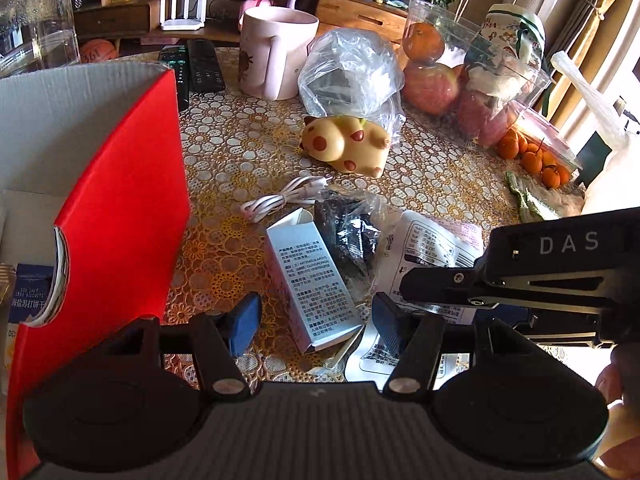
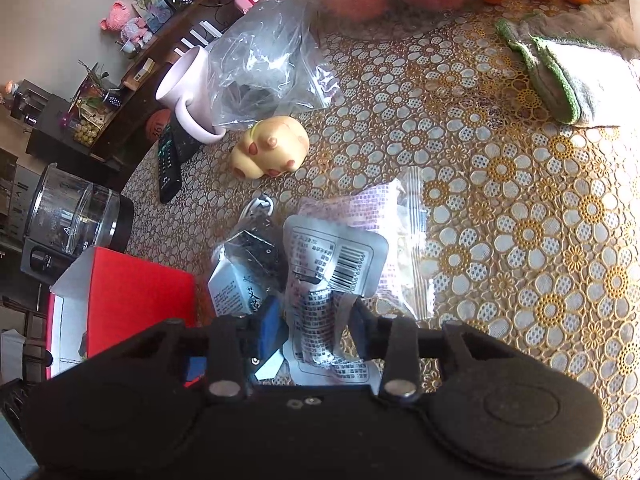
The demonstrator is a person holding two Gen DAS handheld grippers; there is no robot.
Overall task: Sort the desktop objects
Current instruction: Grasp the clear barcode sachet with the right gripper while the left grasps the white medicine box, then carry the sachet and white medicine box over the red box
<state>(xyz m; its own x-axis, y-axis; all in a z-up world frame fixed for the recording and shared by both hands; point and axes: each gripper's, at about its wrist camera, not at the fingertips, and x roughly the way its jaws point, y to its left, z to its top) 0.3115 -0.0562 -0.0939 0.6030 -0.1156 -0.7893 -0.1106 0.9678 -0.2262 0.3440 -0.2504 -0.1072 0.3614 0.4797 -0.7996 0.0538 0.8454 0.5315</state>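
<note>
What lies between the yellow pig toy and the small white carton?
A coiled white cable lies between the yellow pig toy and the small white carton; left wrist view.
</note>
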